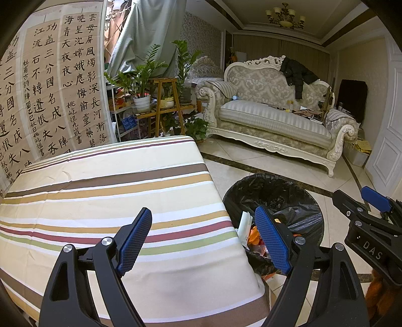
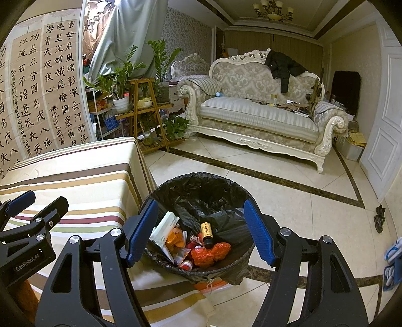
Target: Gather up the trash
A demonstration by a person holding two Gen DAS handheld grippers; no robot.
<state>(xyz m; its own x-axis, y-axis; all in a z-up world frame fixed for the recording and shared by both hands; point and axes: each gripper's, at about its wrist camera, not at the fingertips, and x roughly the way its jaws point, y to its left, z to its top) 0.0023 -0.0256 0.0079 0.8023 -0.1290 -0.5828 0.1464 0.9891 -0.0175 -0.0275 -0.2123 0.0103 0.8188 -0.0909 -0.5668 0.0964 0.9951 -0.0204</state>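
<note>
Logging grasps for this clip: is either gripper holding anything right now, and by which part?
Nothing is held. The left gripper is open over the striped table, and the right gripper is open above the trash bin, with no item between its fingers.

This is the living room of a home. An ornate carved cream sofa (image 1: 273,113) with striped cushions stands against a wallpapered wall, a black jacket (image 1: 296,73) thrown over its back. A chandelier (image 1: 285,16) hangs from a moulded ceiling, and the floor (image 2: 289,191) is glossy tile with a dark inlaid border. Potted plants (image 1: 143,75) crowd a wooden plant stand (image 1: 165,105), large calligraphy scrolls (image 1: 50,88) hang at the left, and a striped cloth covers the surface (image 1: 113,201) beside a bag-lined trash bin (image 2: 201,221).
</note>
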